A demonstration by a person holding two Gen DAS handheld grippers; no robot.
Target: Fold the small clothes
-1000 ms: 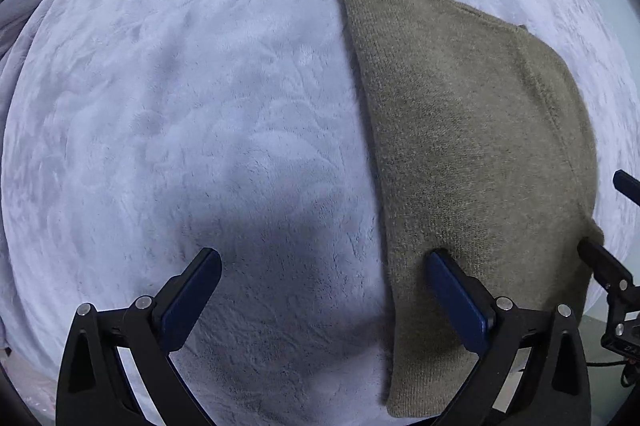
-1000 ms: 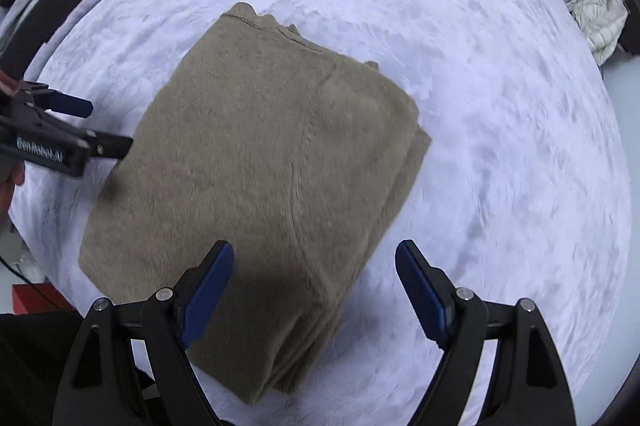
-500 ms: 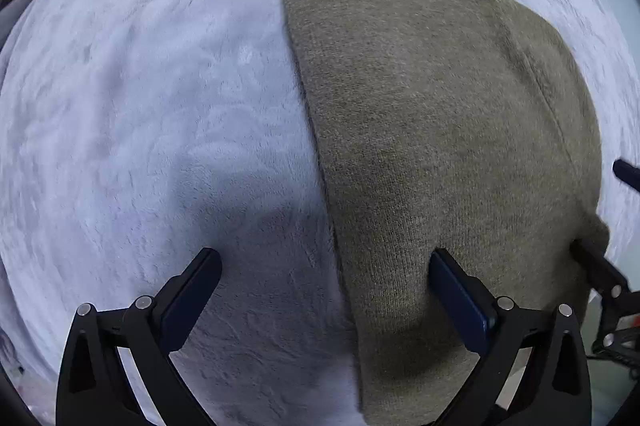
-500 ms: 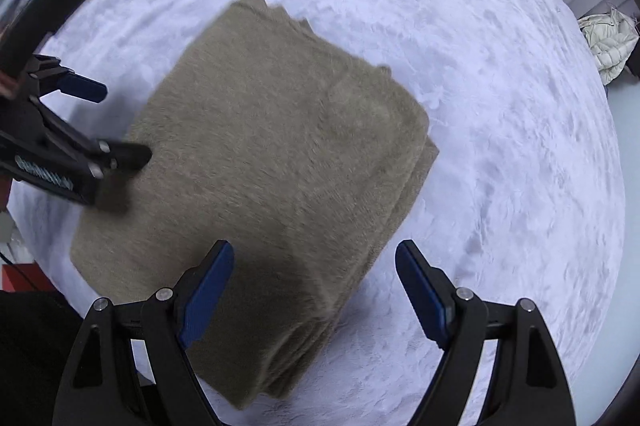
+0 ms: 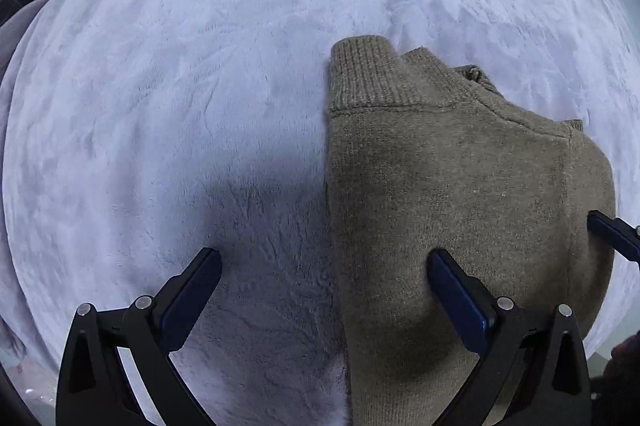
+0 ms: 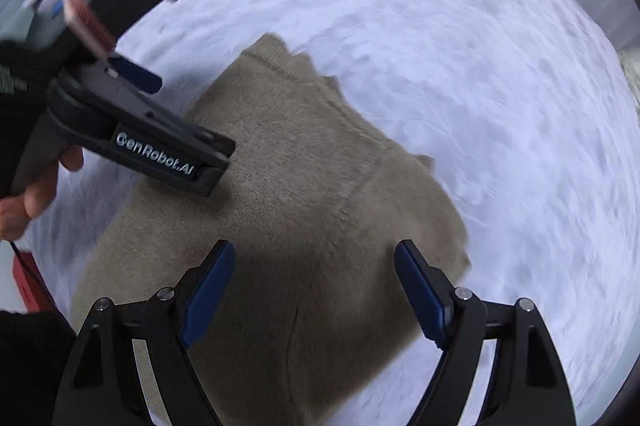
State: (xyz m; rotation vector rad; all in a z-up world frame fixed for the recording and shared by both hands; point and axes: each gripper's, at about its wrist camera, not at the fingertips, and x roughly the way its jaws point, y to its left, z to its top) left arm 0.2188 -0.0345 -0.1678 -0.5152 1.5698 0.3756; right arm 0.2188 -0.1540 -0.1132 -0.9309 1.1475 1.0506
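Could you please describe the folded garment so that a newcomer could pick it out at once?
A pale lilac plush blanket covers the whole surface. On it lies the olive-brown knitted sweater, folded into a flat block with a ribbed band at its far end. It is the only brown thing on the blanket.

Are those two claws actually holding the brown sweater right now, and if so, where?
No. Both the left claw and the right claw are open above the folded sweater, gripping no part of it.

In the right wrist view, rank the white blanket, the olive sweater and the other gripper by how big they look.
1. white blanket, filling most of the frame.
2. olive sweater, across the centre.
3. left gripper, smallest, though it sits nearer the camera than the fabric, so it looks bigger than it is.
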